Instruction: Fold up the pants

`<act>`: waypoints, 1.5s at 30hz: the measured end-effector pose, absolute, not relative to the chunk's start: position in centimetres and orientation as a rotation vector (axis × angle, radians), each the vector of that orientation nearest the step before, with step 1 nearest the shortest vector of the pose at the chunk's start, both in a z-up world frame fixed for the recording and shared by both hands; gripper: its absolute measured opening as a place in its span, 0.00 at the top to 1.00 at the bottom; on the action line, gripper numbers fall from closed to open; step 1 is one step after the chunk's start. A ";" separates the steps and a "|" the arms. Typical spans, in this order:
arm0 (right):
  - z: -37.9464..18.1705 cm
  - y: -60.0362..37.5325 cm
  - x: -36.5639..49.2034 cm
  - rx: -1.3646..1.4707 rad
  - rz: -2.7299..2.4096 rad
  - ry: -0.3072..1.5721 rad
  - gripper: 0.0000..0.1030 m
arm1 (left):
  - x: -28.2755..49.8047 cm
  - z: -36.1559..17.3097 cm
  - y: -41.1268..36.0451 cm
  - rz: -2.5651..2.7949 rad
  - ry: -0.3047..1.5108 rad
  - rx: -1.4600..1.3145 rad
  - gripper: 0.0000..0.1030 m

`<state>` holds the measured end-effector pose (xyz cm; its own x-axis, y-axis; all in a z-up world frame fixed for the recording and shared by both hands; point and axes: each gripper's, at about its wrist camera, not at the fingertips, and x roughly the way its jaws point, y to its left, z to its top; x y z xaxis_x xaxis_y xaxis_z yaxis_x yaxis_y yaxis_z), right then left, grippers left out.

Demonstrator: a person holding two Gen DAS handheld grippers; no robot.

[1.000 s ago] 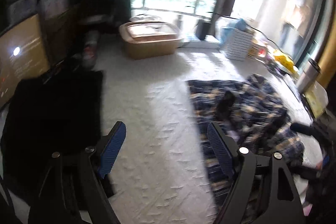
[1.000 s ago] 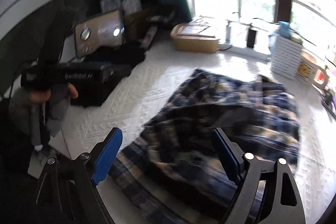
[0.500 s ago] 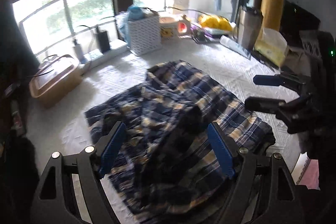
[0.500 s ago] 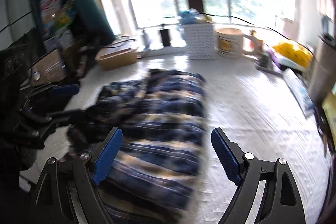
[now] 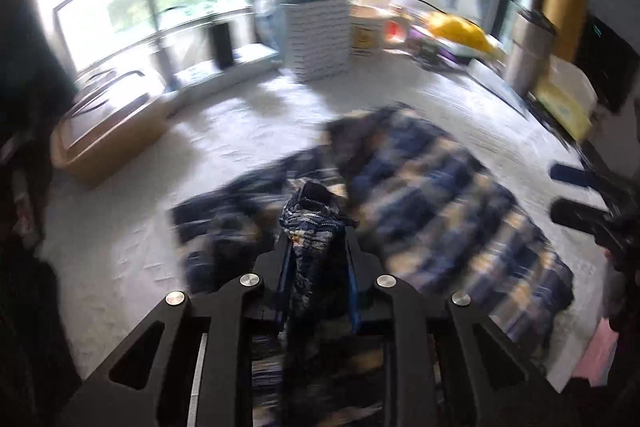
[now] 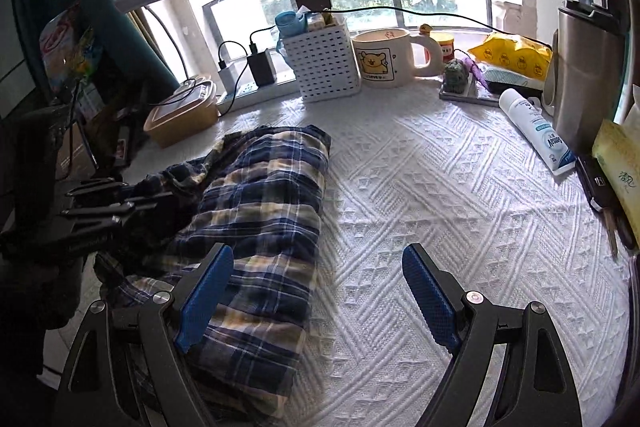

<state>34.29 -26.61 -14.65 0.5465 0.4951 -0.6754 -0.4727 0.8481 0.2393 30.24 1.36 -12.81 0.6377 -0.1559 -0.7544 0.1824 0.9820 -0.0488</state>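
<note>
Blue, navy and cream plaid pants [image 6: 264, 195] lie crumpled on the white textured cloth [image 6: 460, 207], toward its left. My left gripper [image 5: 316, 247] is closing, and a gathered bunch of the plaid fabric [image 5: 312, 215] is pinched between its pads. The rest of the pants [image 5: 440, 211] spreads blurred beyond it. From the right wrist view the left gripper [image 6: 104, 203] sits at the garment's left edge. My right gripper [image 6: 316, 253] stands open low over the pants' near right edge, with nothing between its fingers. It also shows at the far right of the left wrist view [image 5: 576, 195].
Along the window sill stand a tan lidded box [image 6: 180, 119], chargers [image 6: 260, 67], a white perforated basket [image 6: 324, 63] and a big mug [image 6: 384, 59]. On the right are a white tube [image 6: 536, 131], a steel tumbler [image 6: 584, 67] and a tissue pack [image 6: 620, 163].
The left gripper's jaws went from wide apart to closed on a bunch of the plaid fabric. The right gripper swung right along the pants and stayed open.
</note>
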 end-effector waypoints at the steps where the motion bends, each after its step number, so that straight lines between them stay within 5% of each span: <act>1: -14.7 -26.5 34.4 0.030 0.574 0.813 0.15 | 30.3 -12.9 2.3 -0.174 0.861 0.012 0.80; 7: -15.3 -25.4 34.9 0.022 0.599 0.831 0.15 | 30.9 -14.4 7.3 -0.048 0.910 -0.054 0.76; 11: -15.4 -23.9 34.9 0.008 0.632 0.837 0.15 | 30.7 -14.0 8.6 -0.037 0.903 -0.101 0.51; 17: -14.3 -22.4 33.8 -0.007 0.701 0.778 0.17 | 28.3 -10.4 7.5 -0.125 0.781 -0.102 0.51; 19: -13.8 -21.8 33.3 -0.040 0.728 0.763 0.39 | 27.5 -9.4 6.6 -0.171 0.743 -0.101 0.51; 22: -13.9 -20.9 32.9 -0.078 0.750 0.772 0.49 | 26.5 -8.7 4.9 -0.282 0.701 -0.121 0.51; 30: -17.8 -19.9 32.0 -0.176 0.720 0.908 0.50 | 28.6 -15.4 2.4 -0.306 0.923 -0.067 0.51; 45: -18.7 -23.2 28.2 -0.258 0.751 0.901 0.50 | 26.4 -15.0 4.2 -0.302 0.911 0.007 0.51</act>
